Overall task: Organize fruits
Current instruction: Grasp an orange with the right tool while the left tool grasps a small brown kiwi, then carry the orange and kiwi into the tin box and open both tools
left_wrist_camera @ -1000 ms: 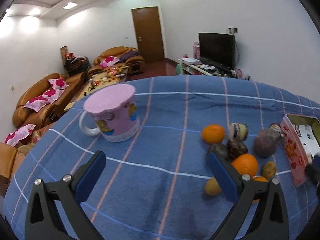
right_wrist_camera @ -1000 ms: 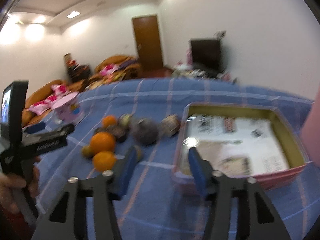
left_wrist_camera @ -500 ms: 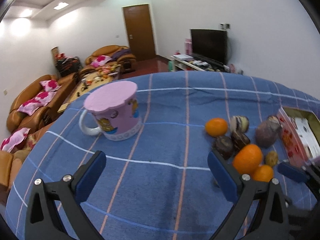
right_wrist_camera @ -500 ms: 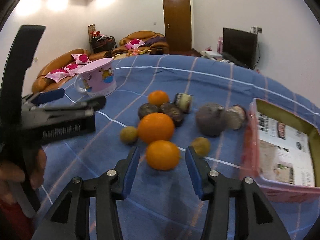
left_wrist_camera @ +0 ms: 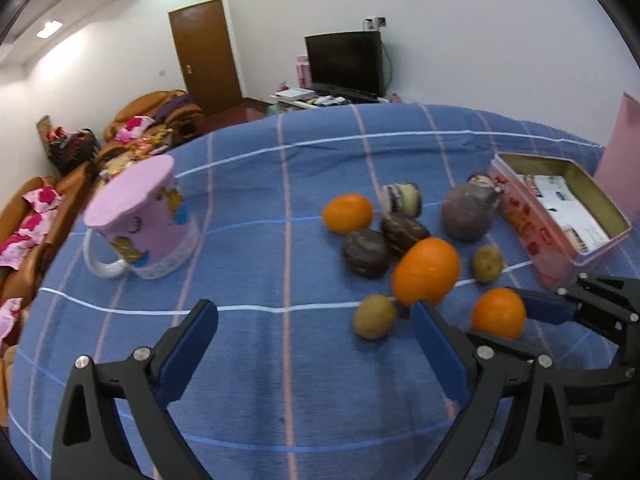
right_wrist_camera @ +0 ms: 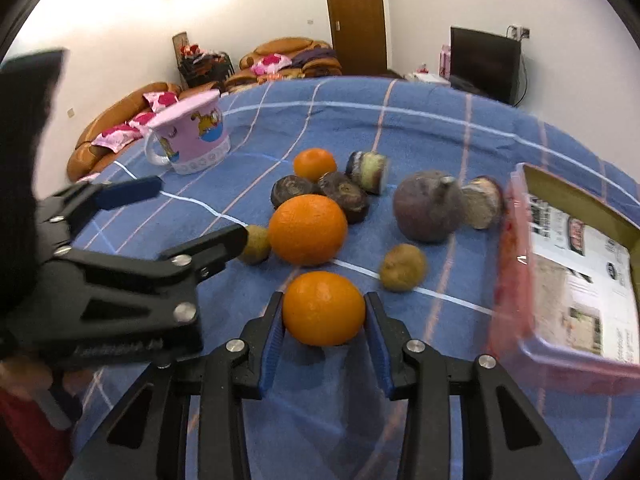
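Note:
A cluster of fruit lies on the blue checked tablecloth (left_wrist_camera: 260, 360). My right gripper (right_wrist_camera: 324, 316) has its blue pads on both sides of a small orange (right_wrist_camera: 323, 308), which rests on the cloth; it also shows in the left wrist view (left_wrist_camera: 499, 313). Behind it sit a bigger orange (right_wrist_camera: 307, 229), a third orange (right_wrist_camera: 315, 164), two kiwis (right_wrist_camera: 402, 267), dark round fruits (right_wrist_camera: 344, 196) and a purple fruit (right_wrist_camera: 429, 206). My left gripper (left_wrist_camera: 314, 344) is open and empty, hovering left of the pile.
An open pink tin box (right_wrist_camera: 516, 264) lined with printed paper stands right of the fruit. A pink cartoon mug (left_wrist_camera: 140, 220) stands upside down at the left. Sofas, a door and a TV lie beyond the table's far edge.
My right gripper has moved forward and left from the box to the fruit, and its pads now flank the small orange. The left gripper has shifted slightly toward the pile.

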The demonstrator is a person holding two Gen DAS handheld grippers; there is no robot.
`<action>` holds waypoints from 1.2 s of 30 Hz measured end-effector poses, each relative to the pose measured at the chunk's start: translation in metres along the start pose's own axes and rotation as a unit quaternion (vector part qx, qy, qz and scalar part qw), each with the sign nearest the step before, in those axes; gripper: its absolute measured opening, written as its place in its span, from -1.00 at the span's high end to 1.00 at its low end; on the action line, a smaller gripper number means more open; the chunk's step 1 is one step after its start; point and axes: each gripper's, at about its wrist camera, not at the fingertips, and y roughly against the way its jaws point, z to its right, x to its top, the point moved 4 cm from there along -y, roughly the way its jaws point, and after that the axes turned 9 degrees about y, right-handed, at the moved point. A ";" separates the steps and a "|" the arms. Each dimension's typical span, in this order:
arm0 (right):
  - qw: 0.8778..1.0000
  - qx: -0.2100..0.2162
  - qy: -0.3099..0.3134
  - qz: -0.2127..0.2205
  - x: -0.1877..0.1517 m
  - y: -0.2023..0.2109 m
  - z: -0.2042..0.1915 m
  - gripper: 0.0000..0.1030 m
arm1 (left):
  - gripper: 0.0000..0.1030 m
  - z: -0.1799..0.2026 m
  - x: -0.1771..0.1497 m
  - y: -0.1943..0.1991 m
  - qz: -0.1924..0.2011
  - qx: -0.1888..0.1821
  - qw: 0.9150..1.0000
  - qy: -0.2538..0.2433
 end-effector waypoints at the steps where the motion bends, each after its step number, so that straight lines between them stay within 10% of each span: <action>1: 1.000 -0.001 -0.001 0.007 0.000 0.001 -0.001 0.21 | -0.91 0.001 -0.001 -0.001 -0.003 0.001 1.000 -0.002; 12: 0.995 -0.027 -0.066 0.072 -0.011 0.054 0.058 0.21 | -0.35 0.018 -0.007 -0.028 -0.042 0.016 0.999 -0.024; 19: 0.991 -0.049 -0.088 0.086 -0.013 0.065 0.074 0.21 | 0.47 0.021 -0.008 -0.025 -0.049 -0.023 0.999 -0.002; 36: 0.964 -0.214 -0.049 0.150 -0.023 0.115 0.137 0.21 | 0.47 0.032 0.010 0.049 0.142 -0.049 0.985 0.083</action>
